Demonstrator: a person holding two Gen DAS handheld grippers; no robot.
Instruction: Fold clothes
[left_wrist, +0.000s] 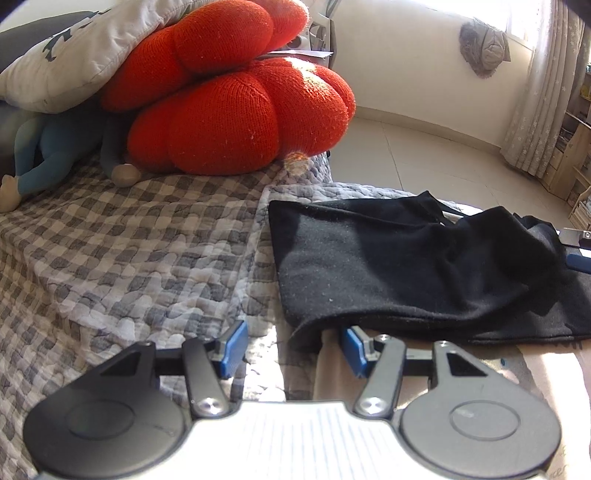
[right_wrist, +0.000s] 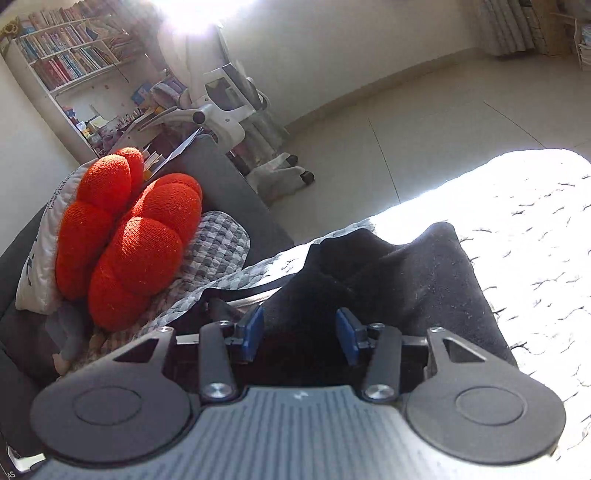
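Black garment (left_wrist: 417, 266) lies partly folded on checked quilt (left_wrist: 122, 251) covering the bed, right of centre in left wrist view; near edge doubled over, far right part bunched and not flat. L gripper (left_wrist: 293, 345) hovers at garment's near left corner, fingers spread, nothing between pads; its right pad (left_wrist: 352, 345) sits just under the lifted hem, touching or not — can't tell. Likely placed there to pin or pick up corner for next fold. R gripper (right_wrist: 300, 334) sits low over the bunched end, jaws apart w/ dark cloth (right_wrist: 388, 280) between them but pads not pressing. Reads as a fold laid down and let go. Orange knit cushion (left_wrist: 236, 110) + white pillow (left_wrist: 70, 48) far left, well apart from work area.
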